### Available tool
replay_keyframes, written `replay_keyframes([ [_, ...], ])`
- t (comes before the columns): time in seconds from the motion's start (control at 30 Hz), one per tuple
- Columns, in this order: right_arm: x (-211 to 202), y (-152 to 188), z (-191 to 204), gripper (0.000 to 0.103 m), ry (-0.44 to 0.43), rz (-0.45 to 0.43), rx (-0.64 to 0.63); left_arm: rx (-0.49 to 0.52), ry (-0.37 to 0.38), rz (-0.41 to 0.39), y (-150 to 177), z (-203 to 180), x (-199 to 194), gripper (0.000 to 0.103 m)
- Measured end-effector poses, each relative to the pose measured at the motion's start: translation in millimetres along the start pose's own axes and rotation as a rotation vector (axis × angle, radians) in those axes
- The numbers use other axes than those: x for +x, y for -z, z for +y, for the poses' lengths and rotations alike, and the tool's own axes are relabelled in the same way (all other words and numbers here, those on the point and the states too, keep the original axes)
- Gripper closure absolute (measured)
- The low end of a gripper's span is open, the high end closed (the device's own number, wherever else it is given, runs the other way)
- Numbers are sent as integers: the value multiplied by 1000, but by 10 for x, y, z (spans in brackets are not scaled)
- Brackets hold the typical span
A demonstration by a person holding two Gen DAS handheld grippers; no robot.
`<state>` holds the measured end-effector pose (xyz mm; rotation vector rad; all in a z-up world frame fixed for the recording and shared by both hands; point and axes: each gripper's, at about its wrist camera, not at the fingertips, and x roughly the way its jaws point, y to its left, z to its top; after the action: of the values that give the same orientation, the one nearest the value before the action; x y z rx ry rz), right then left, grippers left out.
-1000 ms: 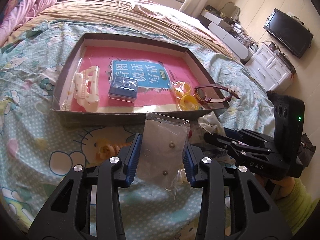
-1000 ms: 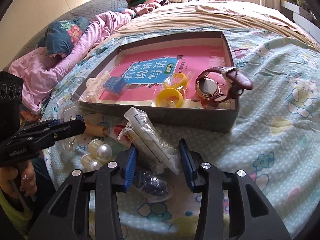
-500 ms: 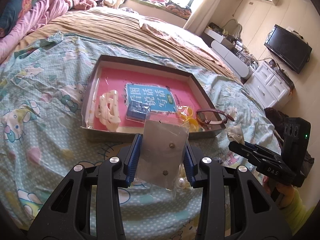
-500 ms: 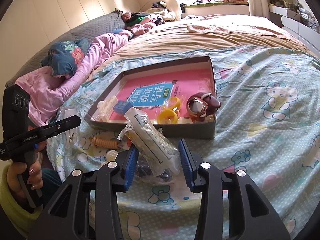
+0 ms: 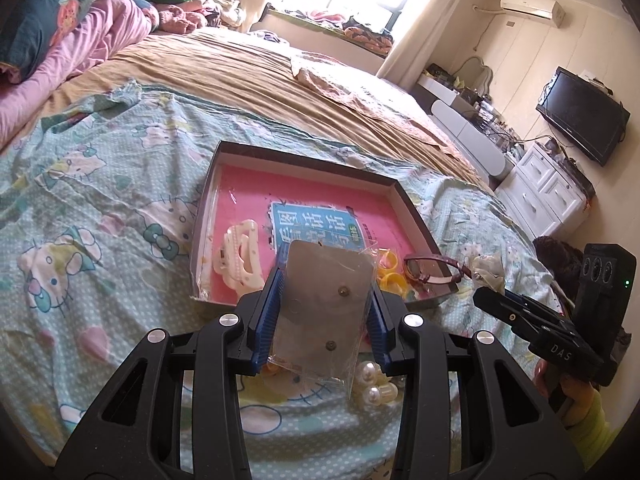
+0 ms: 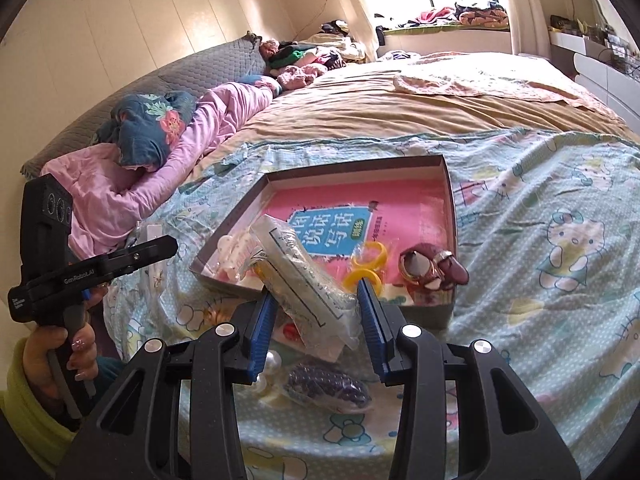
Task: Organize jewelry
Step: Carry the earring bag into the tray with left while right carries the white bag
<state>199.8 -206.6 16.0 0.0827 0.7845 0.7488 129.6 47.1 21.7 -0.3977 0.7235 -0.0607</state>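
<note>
Left gripper [image 5: 324,312] was clamped on a clear earring packet [image 5: 320,312]; right gripper [image 6: 316,320] was clamped on a long clear bagged item [image 6: 304,284]; both were held above the bedspread [image 5: 100,240], just short of the shallow box [image 5: 412,204]; the box held a white hair clip [image 5: 240,256], yellow rings [image 6: 368,264] and a watch [image 6: 428,268]; pearls [image 5: 376,384] and a bag of dark beads [image 6: 328,388] lay on the bedspread below.

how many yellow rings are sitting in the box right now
2. Both lie inside the box near its front wall, left of the watch: one yellow ring farther back, the other yellow ring just behind the right tongs; more may be hidden.
</note>
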Motion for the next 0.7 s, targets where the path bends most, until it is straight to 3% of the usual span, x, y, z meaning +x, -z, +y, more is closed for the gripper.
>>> replay_keyframes([
  [0.7,13,-392,-81,64,31,-87,14,-5,-7,6,-328,-108,334,72],
])
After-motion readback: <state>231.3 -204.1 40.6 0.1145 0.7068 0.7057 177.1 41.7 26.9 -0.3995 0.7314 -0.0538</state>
